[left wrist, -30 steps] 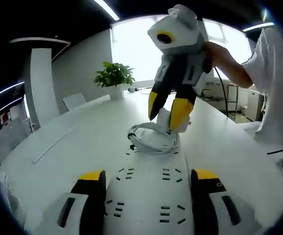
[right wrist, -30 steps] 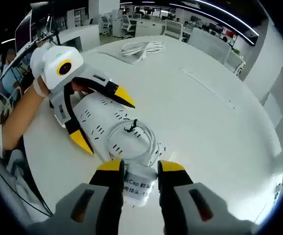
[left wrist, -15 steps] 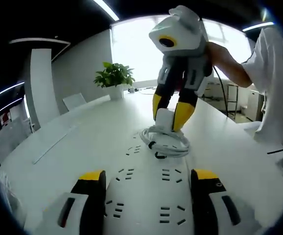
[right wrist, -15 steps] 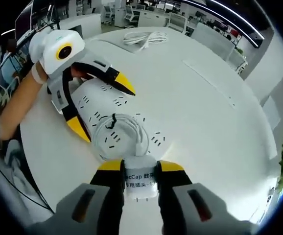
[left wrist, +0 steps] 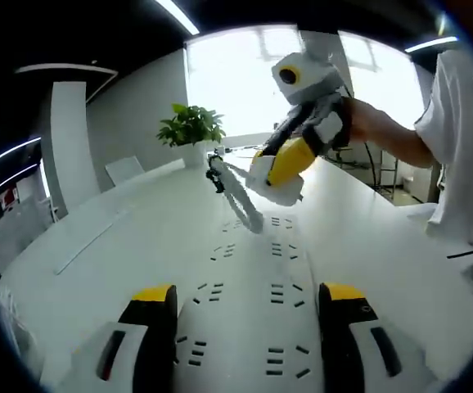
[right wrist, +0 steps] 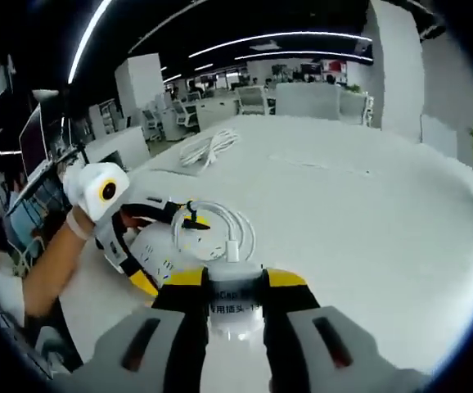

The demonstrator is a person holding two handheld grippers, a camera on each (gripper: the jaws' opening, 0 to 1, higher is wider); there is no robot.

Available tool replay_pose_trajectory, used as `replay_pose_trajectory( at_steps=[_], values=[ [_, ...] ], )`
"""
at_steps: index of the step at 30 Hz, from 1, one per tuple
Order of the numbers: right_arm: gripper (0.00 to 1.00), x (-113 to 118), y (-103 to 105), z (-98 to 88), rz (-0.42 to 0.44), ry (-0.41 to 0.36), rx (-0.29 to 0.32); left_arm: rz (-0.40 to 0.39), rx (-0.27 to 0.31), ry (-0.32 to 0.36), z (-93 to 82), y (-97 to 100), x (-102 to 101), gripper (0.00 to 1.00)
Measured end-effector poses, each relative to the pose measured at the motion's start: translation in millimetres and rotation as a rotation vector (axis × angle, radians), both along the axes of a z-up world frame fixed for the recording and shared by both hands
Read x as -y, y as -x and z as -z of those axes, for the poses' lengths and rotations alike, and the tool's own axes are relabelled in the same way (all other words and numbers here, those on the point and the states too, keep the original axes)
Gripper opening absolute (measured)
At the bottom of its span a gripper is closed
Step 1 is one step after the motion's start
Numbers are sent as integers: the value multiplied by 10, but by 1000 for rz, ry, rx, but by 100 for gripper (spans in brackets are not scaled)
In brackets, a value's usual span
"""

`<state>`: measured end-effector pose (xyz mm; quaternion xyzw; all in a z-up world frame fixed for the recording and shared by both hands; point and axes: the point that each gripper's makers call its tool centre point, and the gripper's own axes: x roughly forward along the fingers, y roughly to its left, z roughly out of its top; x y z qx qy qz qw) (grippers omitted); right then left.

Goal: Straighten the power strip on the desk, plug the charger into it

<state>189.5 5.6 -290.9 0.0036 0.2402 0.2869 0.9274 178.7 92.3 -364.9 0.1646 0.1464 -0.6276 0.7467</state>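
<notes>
The right gripper (right wrist: 226,286) has its jaws pinched on the white charger (right wrist: 231,307), held up off the table (right wrist: 367,213) with its coiled cable (right wrist: 220,225) dangling. The left gripper (left wrist: 247,299) sits spread around the power strip (left wrist: 249,319), which lies flat near the table's edge by the person.

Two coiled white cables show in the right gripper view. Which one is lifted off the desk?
The near coil, hanging from the charger clamped in the right tool, above the power strip. The far bundle lies flat on the desk.
</notes>
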Motion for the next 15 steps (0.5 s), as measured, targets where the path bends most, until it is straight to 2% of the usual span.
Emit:
replay_pose_trajectory(
  at_steps=[2,5,7,9,15],
  values=[
    [24,29,-8,-30,48,-54,55,0,1,0,1,1,4,72],
    [24,47,-18,-77,103,-93,132,0,1,0,1,1,3,72],
    [24,4,14,-93,113,-101,159,0,3,4,1,1,2,72],
    [24,-43,15,-149,135,-146,206,0,3,3,2,1,1,72],
    [24,-38,6,-155,260,-225,332,-2,3,4,4,0,-1,72]
  ],
)
